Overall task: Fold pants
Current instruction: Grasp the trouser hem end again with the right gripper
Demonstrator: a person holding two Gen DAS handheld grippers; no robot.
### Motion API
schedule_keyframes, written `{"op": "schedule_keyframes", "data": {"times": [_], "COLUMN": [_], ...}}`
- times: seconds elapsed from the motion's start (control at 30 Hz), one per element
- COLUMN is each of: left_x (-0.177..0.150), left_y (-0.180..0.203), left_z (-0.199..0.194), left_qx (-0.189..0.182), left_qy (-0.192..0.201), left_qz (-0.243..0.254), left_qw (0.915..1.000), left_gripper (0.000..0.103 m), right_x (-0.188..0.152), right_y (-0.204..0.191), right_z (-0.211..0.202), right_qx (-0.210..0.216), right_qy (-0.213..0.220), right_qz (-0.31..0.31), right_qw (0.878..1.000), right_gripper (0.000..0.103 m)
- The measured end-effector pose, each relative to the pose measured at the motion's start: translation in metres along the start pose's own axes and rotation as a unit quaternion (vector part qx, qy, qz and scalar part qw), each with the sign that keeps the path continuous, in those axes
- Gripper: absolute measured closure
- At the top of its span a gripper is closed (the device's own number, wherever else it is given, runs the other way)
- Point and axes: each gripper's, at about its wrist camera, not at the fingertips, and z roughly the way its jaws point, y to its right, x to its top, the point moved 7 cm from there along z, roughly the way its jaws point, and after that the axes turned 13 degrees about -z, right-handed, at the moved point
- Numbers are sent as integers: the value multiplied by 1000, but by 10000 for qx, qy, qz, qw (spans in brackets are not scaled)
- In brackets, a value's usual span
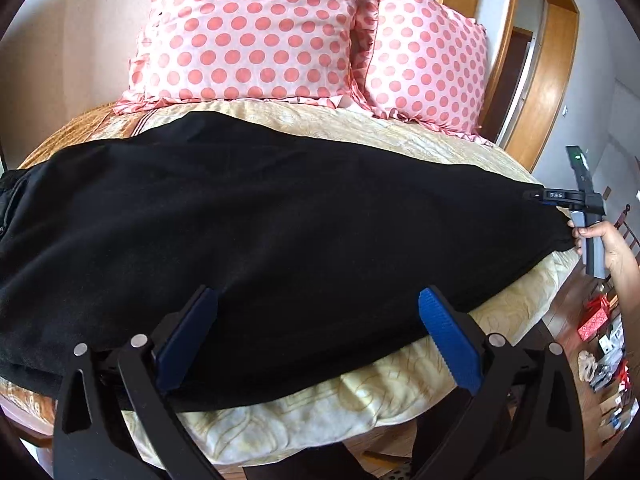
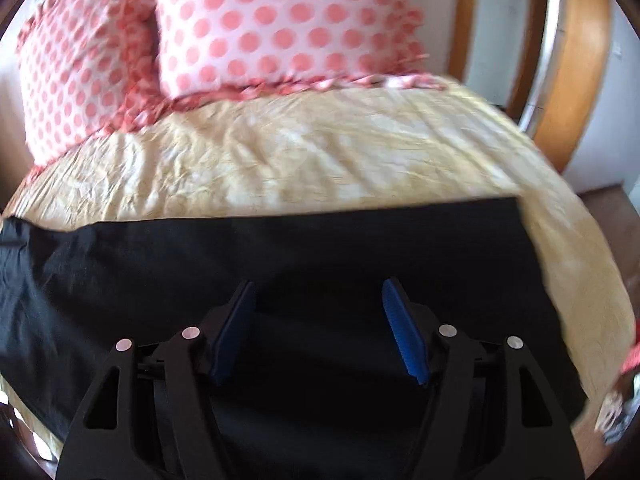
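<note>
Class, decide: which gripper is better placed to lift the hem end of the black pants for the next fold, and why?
Right. The right gripper sits at the pants' narrow hem end, open over the cloth. The left gripper is open over their middle.

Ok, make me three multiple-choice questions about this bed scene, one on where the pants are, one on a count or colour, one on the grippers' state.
1. Where do the black pants lie?
A. spread across the yellow bedspread
B. on the floor
C. draped over the pillows

2. How many polka-dot pillows stand at the head of the bed?
A. one
B. two
C. four

3. How do the left gripper and right gripper stand?
A. both shut on cloth
B. one open, one shut
C. both open

Answers:
1 A, the pants stretch sideways over the bedspread, in front of the pillows.
2 B, two pink dotted pillows sit side by side.
3 C, each wrist view shows blue pads wide apart with nothing between them.
</note>
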Motion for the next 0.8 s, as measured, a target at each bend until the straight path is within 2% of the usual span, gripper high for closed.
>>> {"op": "schedule_keyframes", "data": {"times": [0.07,0.13,0.27,0.37,0.43,0.5,0.63,0.8], "left_x": [0,1,3,3,3,2,2,2], "left_y": [0,-2,-2,-2,-1,-1,-1,-1], "left_z": [-2,-4,-4,-3,-3,-3,-3,-3], "left_qx": [-49,-98,-128,-116,-112,-111,-96,-102], "left_qy": [24,46,55,47,48,53,63,61], "left_qz": [-34,-98,-127,-87,-78,-55,-28,-26], "left_qw": [10000,9999,9998,9999,9999,9999,9999,9999], "left_gripper": [2,2,2,2,2,2,2,2], "right_x": [-11,-29,-71,-101,-119,-126,-119,-112], "right_y": [15,45,101,126,134,136,131,128], "right_z": [-21,-47,-78,-81,-83,-84,-80,-75], "right_qx": [37,-11,-328,-281,-191,-143,-63,170], "right_qy": [223,416,452,349,342,406,423,484], "right_qz": [410,1091,2232,2890,3321,3469,3354,3553], "right_qw": [9989,9932,9732,9563,9424,9369,9411,9334], "right_gripper": [36,36,36,42,42,43,43,43]}}
